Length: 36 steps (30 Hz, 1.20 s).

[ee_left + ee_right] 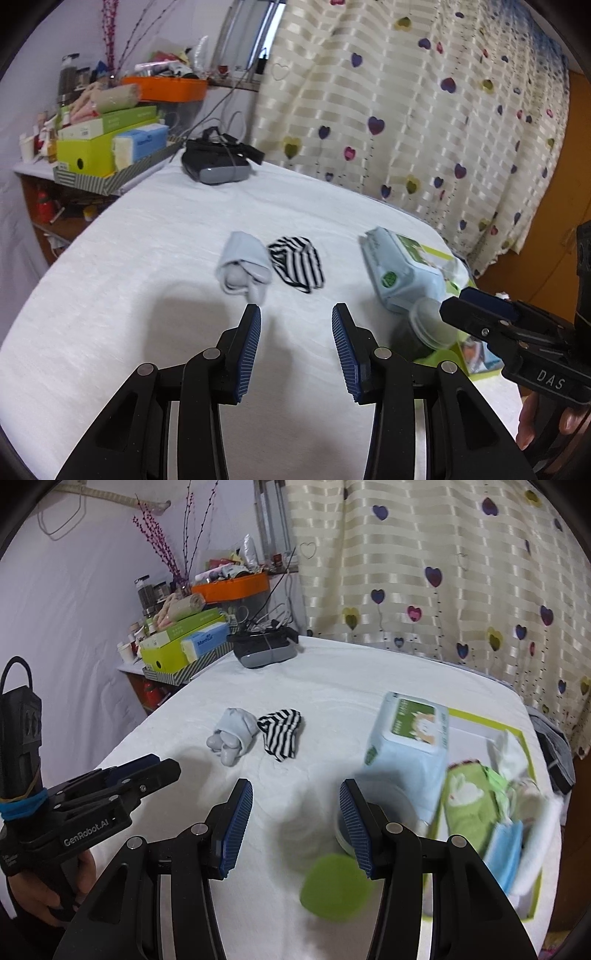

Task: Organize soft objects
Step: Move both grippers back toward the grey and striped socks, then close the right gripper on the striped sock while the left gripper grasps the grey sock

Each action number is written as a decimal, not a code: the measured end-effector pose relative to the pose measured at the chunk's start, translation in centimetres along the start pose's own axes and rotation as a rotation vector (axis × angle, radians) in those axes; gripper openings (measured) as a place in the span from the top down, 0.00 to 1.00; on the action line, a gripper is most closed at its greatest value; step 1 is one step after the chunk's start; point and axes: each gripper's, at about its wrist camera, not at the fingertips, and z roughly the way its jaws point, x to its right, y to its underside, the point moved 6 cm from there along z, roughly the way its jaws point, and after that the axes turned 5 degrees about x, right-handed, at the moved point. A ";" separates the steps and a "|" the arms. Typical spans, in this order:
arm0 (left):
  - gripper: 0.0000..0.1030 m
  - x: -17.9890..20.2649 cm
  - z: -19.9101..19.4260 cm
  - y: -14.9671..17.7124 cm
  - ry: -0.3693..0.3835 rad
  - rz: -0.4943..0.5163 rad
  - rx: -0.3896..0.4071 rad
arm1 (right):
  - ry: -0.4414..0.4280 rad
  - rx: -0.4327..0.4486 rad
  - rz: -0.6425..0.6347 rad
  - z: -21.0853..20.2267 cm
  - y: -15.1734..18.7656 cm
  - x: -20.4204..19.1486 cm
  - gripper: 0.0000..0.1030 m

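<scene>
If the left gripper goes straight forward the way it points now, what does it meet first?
Most likely the bare white cloth: the left gripper points downward, open and empty. Just beyond lie the light blue rolled socks, ahead of its left finger, and the striped socks. Depth is unclear, so it might touch these first.

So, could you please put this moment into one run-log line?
left gripper: open, empty | right gripper: open, empty | grey socks, striped socks: side by side on bed | wipes pack: leaning on box
</scene>
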 end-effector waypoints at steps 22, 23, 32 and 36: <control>0.62 -6.5 2.2 -1.8 -0.058 -0.062 -0.004 | -0.045 -0.302 -0.035 14.7 -3.8 -2.1 0.51; 0.62 -6.7 2.3 -1.9 -0.061 -0.065 -0.002 | -0.042 -0.317 -0.040 15.4 -3.8 -2.2 0.51; 0.62 -7.4 3.4 -2.2 -0.066 -0.078 -0.018 | 0.007 -0.429 -0.027 19.8 -2.8 -1.8 0.51; 0.62 -7.1 4.0 -2.5 -0.062 -0.068 -0.031 | 0.023 -0.420 -0.045 19.6 -2.6 -1.5 0.80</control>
